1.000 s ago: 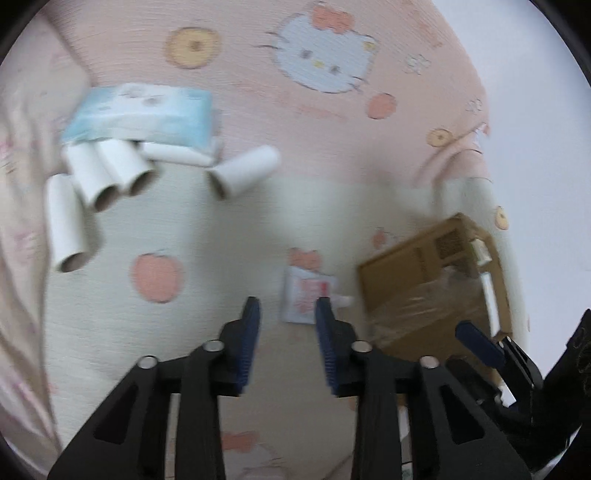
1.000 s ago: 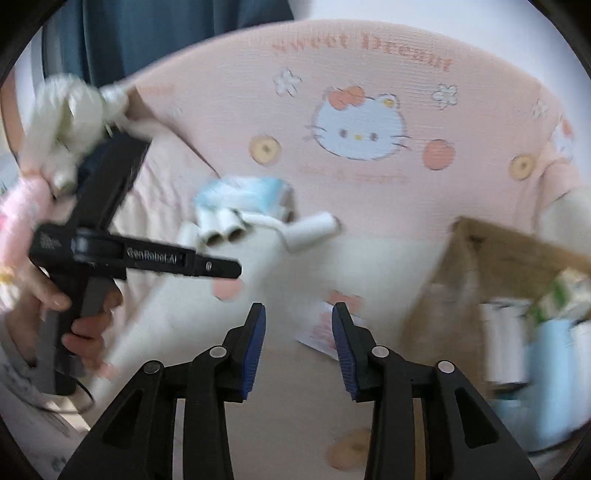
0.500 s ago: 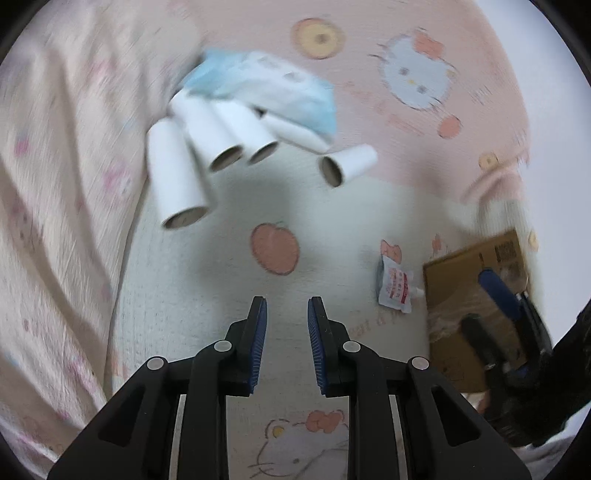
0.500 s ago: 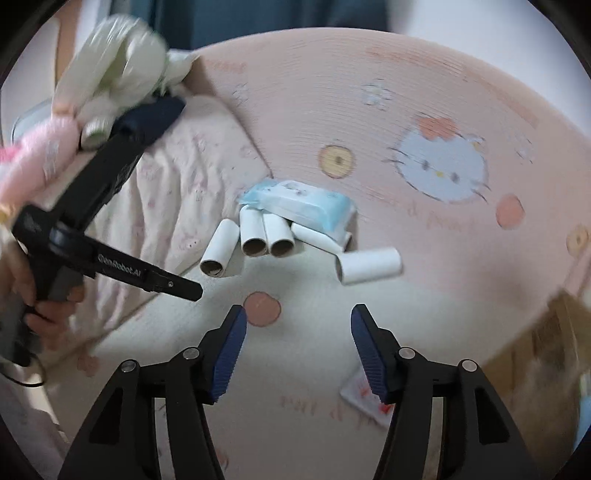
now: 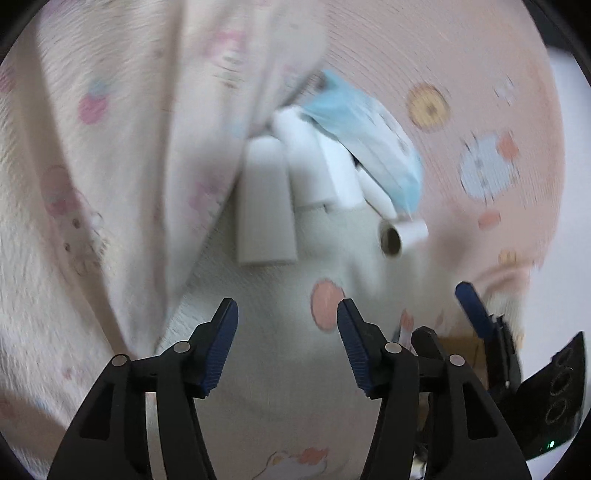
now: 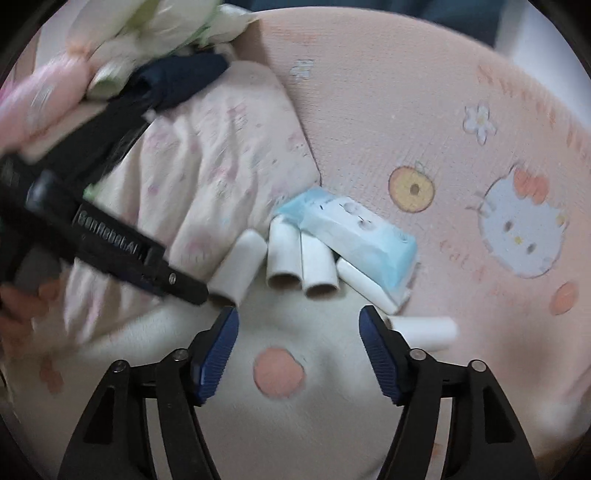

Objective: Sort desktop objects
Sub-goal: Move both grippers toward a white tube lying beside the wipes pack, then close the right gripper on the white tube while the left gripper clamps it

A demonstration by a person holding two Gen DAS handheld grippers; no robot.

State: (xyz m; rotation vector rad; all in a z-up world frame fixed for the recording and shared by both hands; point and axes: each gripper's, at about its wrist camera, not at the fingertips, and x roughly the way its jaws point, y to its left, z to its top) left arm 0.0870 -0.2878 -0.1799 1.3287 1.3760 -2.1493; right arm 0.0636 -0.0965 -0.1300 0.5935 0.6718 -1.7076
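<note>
Several white cardboard tubes [image 6: 282, 256] lie side by side on the blanket, below a light blue tissue pack [image 6: 354, 230]. One more tube [image 6: 424, 332] lies apart to the right. In the left wrist view the tubes [image 5: 266, 210], the tissue pack [image 5: 369, 147] and the lone tube [image 5: 404, 236] are blurred. My left gripper [image 5: 287, 334] is open and empty, just short of the tubes. It also shows in the right wrist view [image 6: 162, 273], with its tip near the leftmost tube. My right gripper [image 6: 298, 341] is open and empty, below the tube row.
A cream and pink Hello Kitty blanket [image 6: 480, 166] covers the surface. A rumpled pale quilt [image 6: 207, 162] rises at the left, against the tubes. A plush toy [image 6: 110, 29] lies at the top left. The right gripper's fingers [image 5: 472, 314] show at the left wrist view's right edge.
Both grippers have moved left and forward toward the tube pile and have opened wider. The cardboard box and the small sachet have left both views.
</note>
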